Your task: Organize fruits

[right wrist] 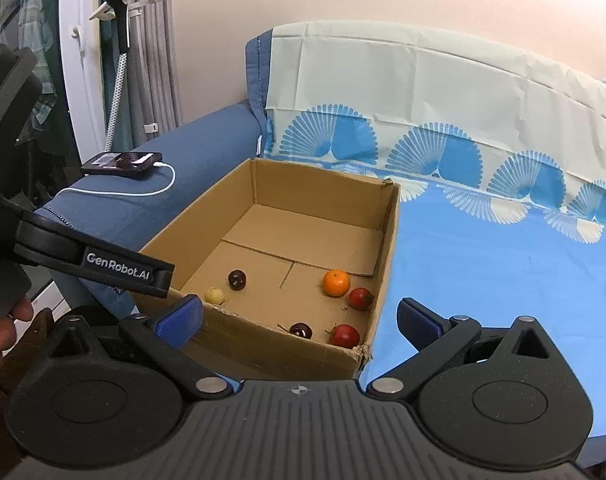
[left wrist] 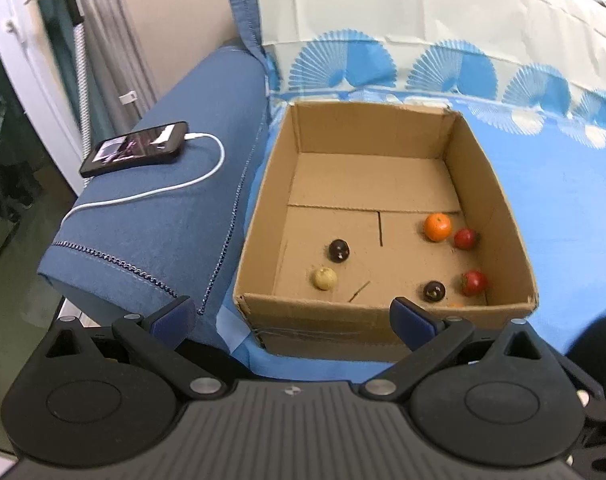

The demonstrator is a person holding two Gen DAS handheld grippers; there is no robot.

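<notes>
Both grippers, left (left wrist: 291,316) & right (right wrist: 299,316), fingers spread, empty, near cardboard box (left wrist: 259,216) w/ orange (left wrist: 437,227) inside.

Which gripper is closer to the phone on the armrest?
Left. The left gripper hovers at the cardboard box's near-left corner beside the armrest holding the phone; the right gripper sits farther right, toward the box's right corner.

Open cardboard box (left wrist: 499,216) on blue sheet — orange (left wrist: 437,227), two red, two dark, one pale yellow fruit (left wrist: 324,278) loose inside.
</notes>
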